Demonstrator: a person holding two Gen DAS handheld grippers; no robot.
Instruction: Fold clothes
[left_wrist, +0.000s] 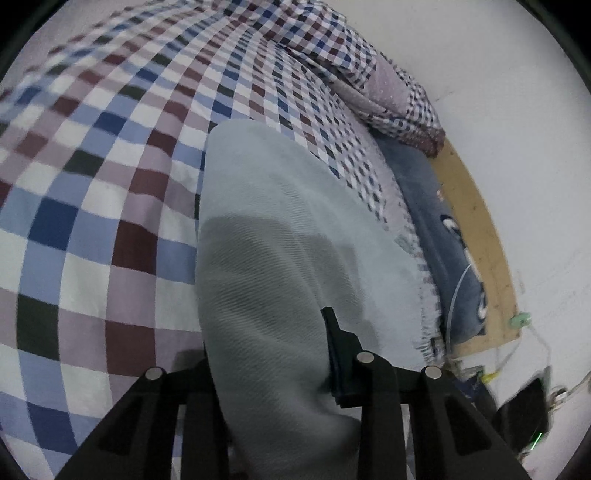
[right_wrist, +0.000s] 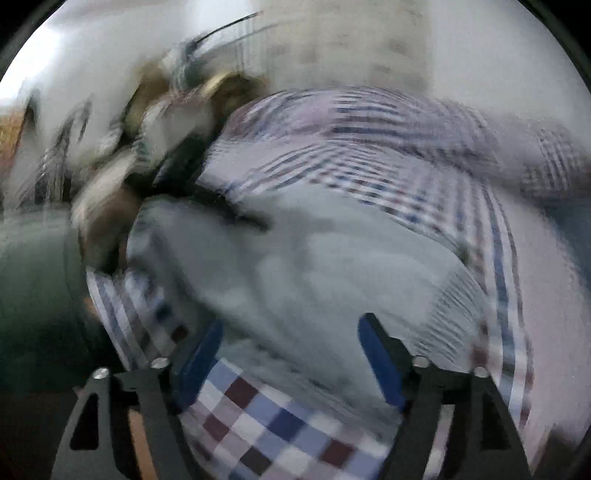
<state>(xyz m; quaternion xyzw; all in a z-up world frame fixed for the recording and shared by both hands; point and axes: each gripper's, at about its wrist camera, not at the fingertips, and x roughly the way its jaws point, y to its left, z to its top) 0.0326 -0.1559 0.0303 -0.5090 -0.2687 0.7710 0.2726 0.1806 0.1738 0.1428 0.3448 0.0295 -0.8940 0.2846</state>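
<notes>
Only at left: blue pillow (left_wrist: 439, 236).

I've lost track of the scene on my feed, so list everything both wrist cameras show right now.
Garment: one, pale grey-green, lying on the bedspread, one end between the left gripper's fingers.
Bedspread: one, checked blue, maroon and white, covering the bed.
Pillow: one, checked, at the far end by the wall.
Blanket: one, blue-grey, along the bed's wall side.
Board: one, tan, between blanket and wall.
Clutter: blurred, beyond the bed, cannot identify.
Left gripper: black, shut on the garment.
Right gripper: black with blue pads, open over the garment's edge.
</notes>
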